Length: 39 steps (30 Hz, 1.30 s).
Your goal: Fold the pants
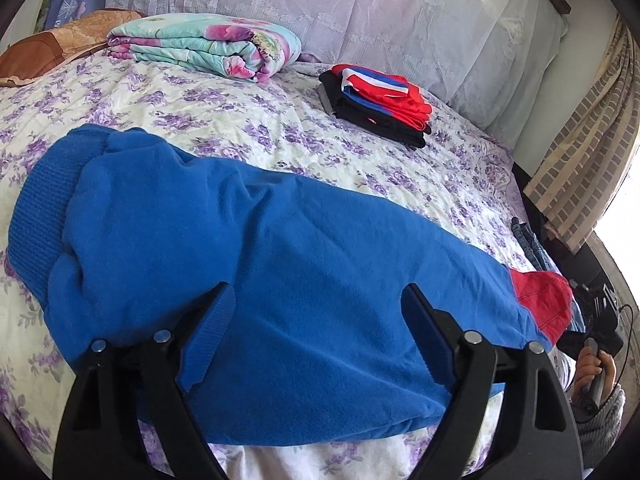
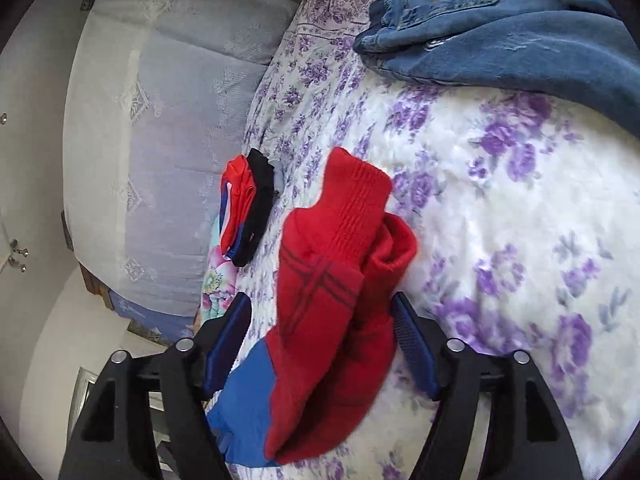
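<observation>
The blue pants [image 1: 280, 240] lie near the bed's [image 1: 240, 120] front edge between the spread left gripper [image 1: 316, 292]; their red cuff [image 2: 340, 280] sits, blurred, between the spread right gripper [image 2: 320, 304].

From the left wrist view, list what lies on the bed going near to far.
Left gripper → blue pants → folded clothes stack → rolled floral quilt → lace-covered headboard.
</observation>
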Available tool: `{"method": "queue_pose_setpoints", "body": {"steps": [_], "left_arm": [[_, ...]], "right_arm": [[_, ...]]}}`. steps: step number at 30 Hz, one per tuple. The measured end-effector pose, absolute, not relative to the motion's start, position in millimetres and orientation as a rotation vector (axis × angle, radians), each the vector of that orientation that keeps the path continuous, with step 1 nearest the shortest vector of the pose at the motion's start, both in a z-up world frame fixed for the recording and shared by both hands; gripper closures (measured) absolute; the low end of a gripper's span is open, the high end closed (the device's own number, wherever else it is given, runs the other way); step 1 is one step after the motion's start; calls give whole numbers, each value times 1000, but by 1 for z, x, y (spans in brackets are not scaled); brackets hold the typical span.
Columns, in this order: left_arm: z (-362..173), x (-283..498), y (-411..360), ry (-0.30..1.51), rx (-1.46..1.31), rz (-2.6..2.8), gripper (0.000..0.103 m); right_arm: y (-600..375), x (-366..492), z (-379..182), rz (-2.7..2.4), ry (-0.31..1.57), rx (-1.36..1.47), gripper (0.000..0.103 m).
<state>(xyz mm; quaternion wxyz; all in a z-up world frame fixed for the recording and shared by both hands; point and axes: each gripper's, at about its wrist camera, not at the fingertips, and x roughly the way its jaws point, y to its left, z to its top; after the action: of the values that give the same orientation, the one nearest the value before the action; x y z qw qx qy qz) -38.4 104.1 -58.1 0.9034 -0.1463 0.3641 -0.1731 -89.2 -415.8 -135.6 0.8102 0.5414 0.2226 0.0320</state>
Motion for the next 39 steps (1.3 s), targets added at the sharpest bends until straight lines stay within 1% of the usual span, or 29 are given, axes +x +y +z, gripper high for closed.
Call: {"method": "queue_pose_setpoints", "body": {"steps": [2, 3, 5, 6, 8, 11, 12, 13, 14, 16, 19, 23, 25, 27, 28, 29, 30, 32, 34, 35, 38, 39], "left_arm": [[-58, -38, 104, 753, -302, -356, 20], [-59, -38, 104, 755, -302, -354, 20], [-58, -38, 104, 758, -303, -348, 20], [-58, -37, 104, 759, -305, -345, 20], [-58, -36, 104, 761, -312, -339, 19], [-58, -36, 100, 761, -312, -327, 16], [-59, -36, 98, 761, -304, -320, 16], [-59, -36, 95, 759, -290, -312, 15], [-59, -37, 93, 758, -275, -303, 15], [-59, -37, 91, 758, -255, -296, 15], [-59, -36, 91, 761, -262, -296, 12], [-60, -36, 89, 758, -255, -286, 9], [-60, -37, 88, 757, -245, -281, 9], [-60, -38, 89, 759, -245, -285, 9], [-59, -38, 90, 759, -248, -290, 9], [-60, -38, 91, 759, -252, -294, 9], [-60, -39, 90, 759, -252, -296, 9], [-60, -38, 89, 758, -247, -290, 9], [-61, -38, 86, 756, -234, -285, 8], [-62, -39, 85, 755, -227, -282, 7], [-63, -40, 82, 750, -205, -275, 6], [-63, -40, 81, 749, -200, -275, 6]], "right_arm": [[-418, -86, -131, 96, 464, 1154, 28], [-420, -86, -129, 102, 453, 1149, 45], [-426, -89, -125, 99, 448, 1120, 82], [-427, -92, -120, 84, 439, 1096, 85], [-425, -100, -103, 71, 428, 1004, 85], [-415, -96, -73, -21, 458, 763, 85], [-417, -91, -75, -76, 499, 693, 76], [-423, -90, -84, -143, 539, 673, 70], [-431, -96, -97, -210, 567, 698, 61], [-447, -116, -114, -193, 547, 818, 61], [-452, -140, -116, -154, 491, 895, 61], [-435, -122, -126, -40, 560, 944, 62], [-435, -112, -133, -57, 567, 944, 64], [-443, -106, -142, -65, 550, 976, 72], [-447, -105, -146, -60, 539, 1003, 74], [-449, -104, -147, -65, 531, 1028, 74], [-446, -105, -142, -74, 520, 1032, 72], [-432, -104, -119, -60, 487, 957, 70], [-416, -98, -96, -37, 479, 857, 57], [-410, -93, -89, -10, 478, 844, 45], [-403, -81, -86, 36, 518, 846, 43], [-400, -79, -86, 51, 523, 858, 40]]}}
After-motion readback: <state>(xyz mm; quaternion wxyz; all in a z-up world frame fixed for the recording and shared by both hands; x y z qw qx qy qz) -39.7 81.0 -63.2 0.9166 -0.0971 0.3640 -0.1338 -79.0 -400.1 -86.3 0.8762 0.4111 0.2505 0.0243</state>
